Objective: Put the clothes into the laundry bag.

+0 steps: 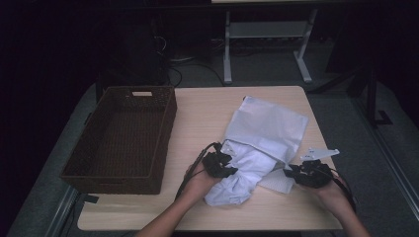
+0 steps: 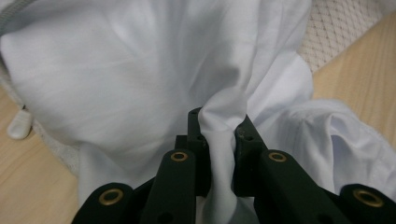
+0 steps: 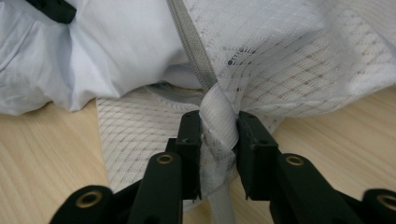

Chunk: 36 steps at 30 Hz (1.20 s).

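A white mesh laundry bag [image 1: 269,126] lies on the wooden table [image 1: 202,111] with a white cloth garment [image 1: 242,170] spilling out of its near end. My left gripper [image 1: 223,168] is shut on a fold of the white garment [image 2: 219,116], which bunches up between the pads. My right gripper [image 1: 292,174] is shut on the bag's zipper edge, a grey-white band [image 3: 217,119] pinched between its jaws, with mesh fabric [image 3: 280,56] spread behind it. A white zipper pull [image 2: 18,126] rests on the table at the left of the left gripper view.
A dark brown woven basket [image 1: 123,138] stands empty on the table's left side. Bare wood lies between basket and bag and along the near edge. Beyond the table the floor is dark, with a white table frame [image 1: 267,44] at the back.
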Available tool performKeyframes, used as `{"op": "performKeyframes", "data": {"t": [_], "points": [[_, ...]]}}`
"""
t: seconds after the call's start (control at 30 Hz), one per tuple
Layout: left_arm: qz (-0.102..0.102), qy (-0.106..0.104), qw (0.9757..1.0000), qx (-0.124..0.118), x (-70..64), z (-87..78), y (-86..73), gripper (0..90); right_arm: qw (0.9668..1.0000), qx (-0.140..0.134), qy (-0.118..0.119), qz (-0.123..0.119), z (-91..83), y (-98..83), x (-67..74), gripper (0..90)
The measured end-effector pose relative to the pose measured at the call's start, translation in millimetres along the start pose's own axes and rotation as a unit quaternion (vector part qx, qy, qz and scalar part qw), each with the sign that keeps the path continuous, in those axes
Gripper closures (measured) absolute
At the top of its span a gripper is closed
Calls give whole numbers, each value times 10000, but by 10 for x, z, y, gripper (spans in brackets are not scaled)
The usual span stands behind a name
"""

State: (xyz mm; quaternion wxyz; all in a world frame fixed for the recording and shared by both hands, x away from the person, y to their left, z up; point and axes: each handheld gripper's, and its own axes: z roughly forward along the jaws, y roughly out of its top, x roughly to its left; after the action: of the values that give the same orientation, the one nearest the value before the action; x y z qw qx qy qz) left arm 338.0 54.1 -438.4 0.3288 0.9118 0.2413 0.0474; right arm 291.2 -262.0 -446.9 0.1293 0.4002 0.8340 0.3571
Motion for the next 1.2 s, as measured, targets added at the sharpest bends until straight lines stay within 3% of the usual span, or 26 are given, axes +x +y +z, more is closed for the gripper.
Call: {"op": "performKeyframes", "data": {"t": [0.2, 0.3, 0.53, 0.6, 0.7, 0.83, 0.97, 1.07, 1.2], "points": [[-444, 185, 9986, -210, 162, -87, -27, 822, 9996, -22, 133, -251, 135, 157, 157, 773], [-714, 240, 9967, -301, 221, -78, -9, 823, 9988, -55, 281, -387, 174, 218, 287, 779], [-1047, 578, 9918, -462, 277, -8, 80, 823, 9956, -191, 657, -647, 219, 340, 551, 790], [-1060, 616, 9912, -502, 289, 19, 84, 823, 9945, -222, 783, -665, 214, 358, 602, 791], [-989, 573, 9920, -536, 283, 40, 70, 797, 9942, -200, 770, -726, 213, 363, 623, 790], [-982, 263, 9928, -640, 286, -1, 45, 607, 9950, -205, 729, -646, 201, 329, 545, 789], [-799, 63, 9948, -636, 261, -109, 27, 445, 9959, -232, 665, -568, 155, 289, 479, 778], [-710, -6, 9948, -726, 265, -250, -13, 405, 9967, -250, 582, -506, 110, 252, 419, 751], [-763, 76, 9941, -770, 391, -390, -81, 406, 9975, -290, 524, -376, 44, 213, 336, 739]]}}
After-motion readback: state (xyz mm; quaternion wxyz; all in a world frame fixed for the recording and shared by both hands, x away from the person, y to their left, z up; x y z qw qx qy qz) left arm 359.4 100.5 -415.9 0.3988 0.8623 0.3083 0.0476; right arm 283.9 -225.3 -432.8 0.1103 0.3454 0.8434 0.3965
